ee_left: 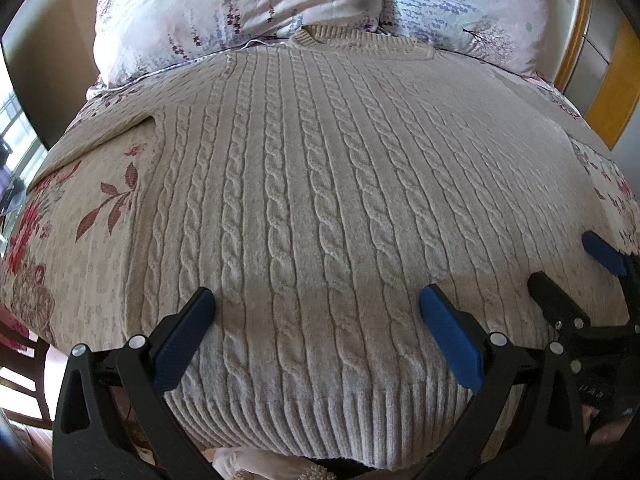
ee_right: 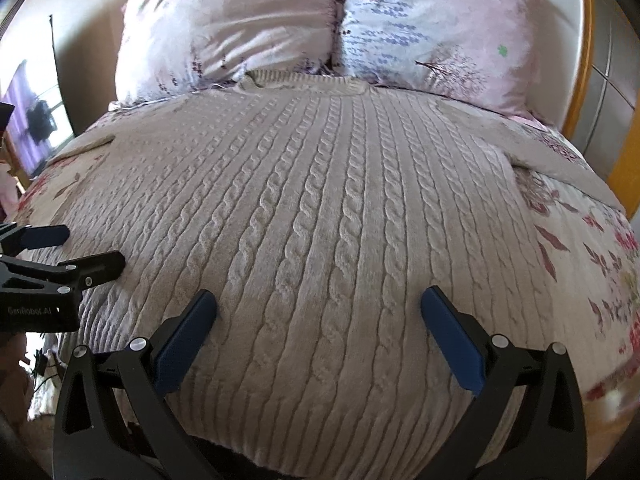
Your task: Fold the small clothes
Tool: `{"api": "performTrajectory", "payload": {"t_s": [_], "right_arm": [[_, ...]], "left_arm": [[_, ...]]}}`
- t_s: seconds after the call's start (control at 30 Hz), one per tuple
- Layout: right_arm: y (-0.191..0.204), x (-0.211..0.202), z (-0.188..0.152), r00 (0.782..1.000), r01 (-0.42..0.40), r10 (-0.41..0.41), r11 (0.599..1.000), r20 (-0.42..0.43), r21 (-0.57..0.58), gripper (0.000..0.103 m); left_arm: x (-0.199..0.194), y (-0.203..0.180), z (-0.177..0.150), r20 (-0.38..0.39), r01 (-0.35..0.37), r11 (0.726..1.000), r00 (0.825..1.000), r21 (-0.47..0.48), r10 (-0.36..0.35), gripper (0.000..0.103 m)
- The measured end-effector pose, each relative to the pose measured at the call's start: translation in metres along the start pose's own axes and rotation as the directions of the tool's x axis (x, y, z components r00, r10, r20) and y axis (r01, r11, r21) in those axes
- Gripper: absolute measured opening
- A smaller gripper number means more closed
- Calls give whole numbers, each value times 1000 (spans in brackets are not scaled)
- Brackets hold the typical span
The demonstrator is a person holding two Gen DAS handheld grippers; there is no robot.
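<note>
Lying flat and unfolded on floral bedspread [ee_left: 80, 208]: beige cable-knit sweater [ee_left: 320, 200], collar toward pillows [ee_left: 240, 0]; folding not begun. Hovering over ribbed hem [ee_left: 320, 420]: left gripper [ee_left: 316, 304] and right gripper [ee_right: 318, 304], fingers spread, grasping nothing

Left gripper [ee_left: 316, 304] and right gripper [ee_right: 318, 304] sit side by side (near each other), fingers spread wide

Premises: domestic bedroom. Evidence: bed [ee_left: 80, 216] with floral cover, two floral pillows [ee_right: 240, 32] at its head, wooden headboard [ee_right: 584, 60] behind.
</note>
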State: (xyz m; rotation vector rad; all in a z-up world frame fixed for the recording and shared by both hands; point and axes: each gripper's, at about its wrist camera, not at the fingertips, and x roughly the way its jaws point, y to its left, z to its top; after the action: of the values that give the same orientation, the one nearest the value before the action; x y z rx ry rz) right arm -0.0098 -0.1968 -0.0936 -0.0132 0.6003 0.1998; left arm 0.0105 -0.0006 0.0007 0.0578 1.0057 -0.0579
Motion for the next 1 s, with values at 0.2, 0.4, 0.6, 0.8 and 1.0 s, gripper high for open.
{"api": "performTrajectory", "payload": {"t_s": [0.2, 0.4, 0.6, 0.8, 1.0], "right_arm": [[-14, 6, 12, 999, -44, 44, 999, -18, 22, 102], [-102, -4, 58, 998, -48, 34, 954, 52, 295, 97], [-226, 4, 90, 996, 18, -69, 792, 60, 611, 78], [-318, 32, 76, 993, 75, -113, 539, -16, 839, 58], [-356, 51, 57, 993, 77, -110, 376, -38, 924, 48]], "left_arm": [[4, 2, 8, -3, 22, 999, 1000, 36, -22, 101], [4, 15, 29, 42, -12, 998, 999, 58, 10, 101], [5, 44, 63, 66, 87, 996, 994, 2, -87, 101], [10, 57, 97, 99, 99, 995, 990, -5, -98, 101], [27, 67, 120, 56, 124, 991, 991, -41, -121, 101]]}}
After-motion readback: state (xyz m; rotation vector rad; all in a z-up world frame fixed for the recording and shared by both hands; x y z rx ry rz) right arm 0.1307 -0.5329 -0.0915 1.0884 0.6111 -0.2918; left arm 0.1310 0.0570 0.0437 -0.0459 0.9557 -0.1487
